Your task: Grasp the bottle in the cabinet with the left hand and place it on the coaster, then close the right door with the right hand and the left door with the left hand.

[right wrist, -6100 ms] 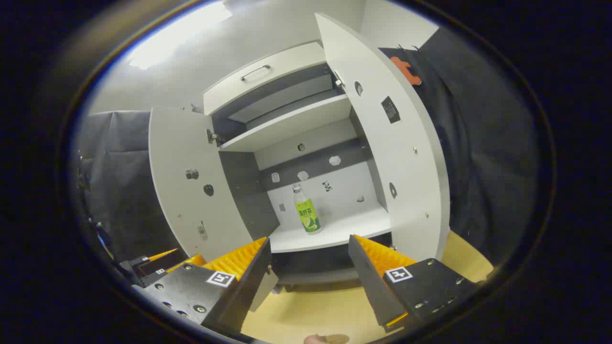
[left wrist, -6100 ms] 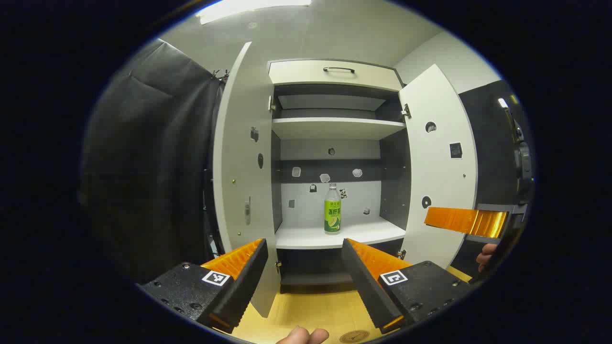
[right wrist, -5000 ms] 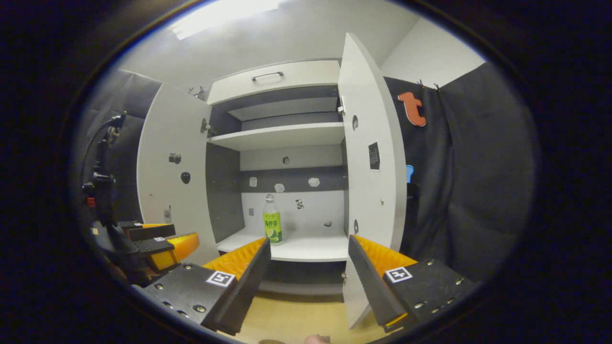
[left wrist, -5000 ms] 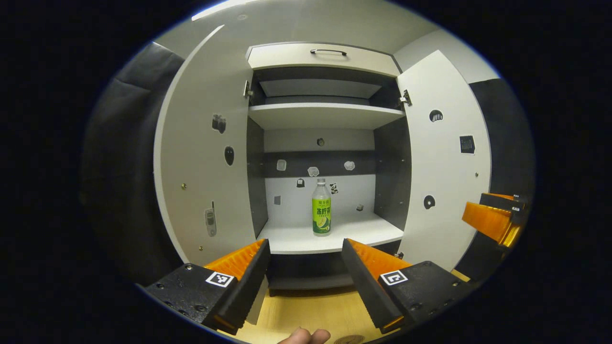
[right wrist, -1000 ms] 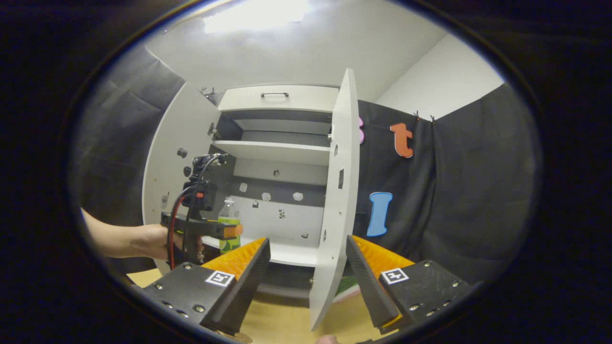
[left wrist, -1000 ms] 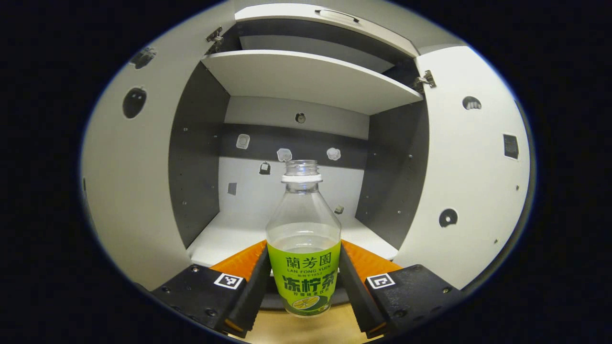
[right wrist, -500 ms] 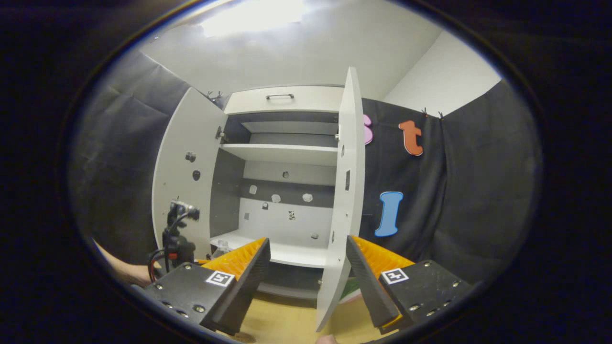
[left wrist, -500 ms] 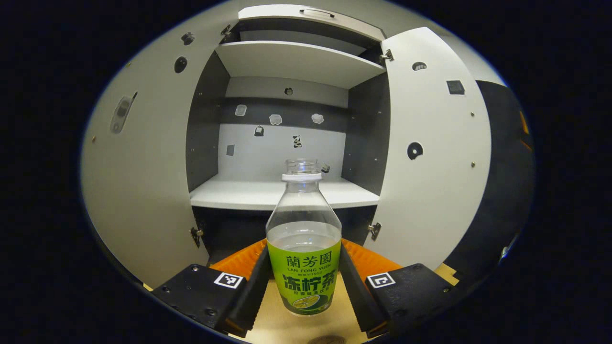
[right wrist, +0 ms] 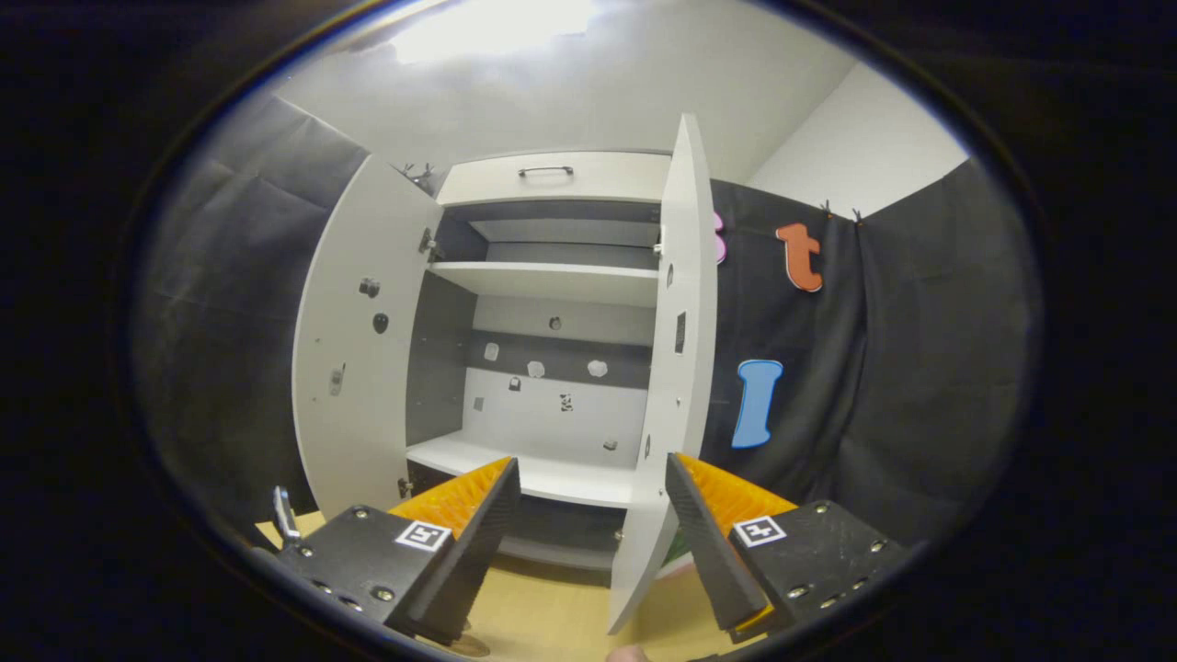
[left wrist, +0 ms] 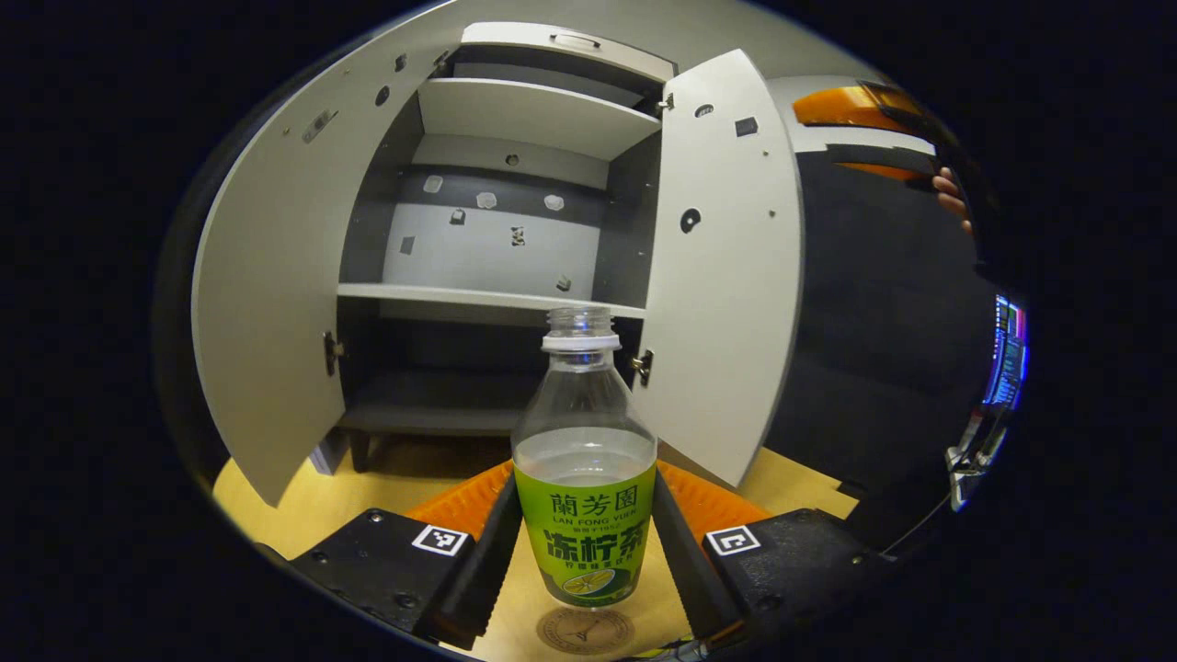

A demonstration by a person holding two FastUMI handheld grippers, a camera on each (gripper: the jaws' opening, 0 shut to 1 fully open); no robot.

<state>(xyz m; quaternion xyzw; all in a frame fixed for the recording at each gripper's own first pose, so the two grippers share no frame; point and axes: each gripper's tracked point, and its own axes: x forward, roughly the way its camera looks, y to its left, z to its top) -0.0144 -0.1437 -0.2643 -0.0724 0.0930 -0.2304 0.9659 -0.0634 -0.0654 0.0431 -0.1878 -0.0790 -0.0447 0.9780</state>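
We find the left gripper clamped on the drink bottle, both fingers pressing the labelled lower body from either side. The bottle stands upright, clear of the cabinet, with the round coaster directly beneath its base at six o'clock; whether the base touches it we cannot tell.

Handling, in our judgement: a thin clear plastic bottle, uncapped and a little more than half full of liquid. It should be light to moderate in weight, somewhat yielding under squeeze, and liable to spill if tilted, so it wants setting down level. The present hold over the glossy green label, well below the tapering shoulder, looks the soundest place; the narrow neck would give less purchase.

Materials, left to right in the left gripper view:
- Left door at nine o'clock: flat, matt, pale board, swung wide, small stickers on its inner face.
- Cabinet interior: dark side panels, pale shelves, a hinge at either side.
- Right door at two o'clock: same pale board, open.
- Tabletop: smooth, light wood grain.

In the right gripper view the right gripper has its jaws wide apart, holding nothing, with the right door's edge standing between them at twelve o'clock, apparently farther off. Both doors remain to be closed.
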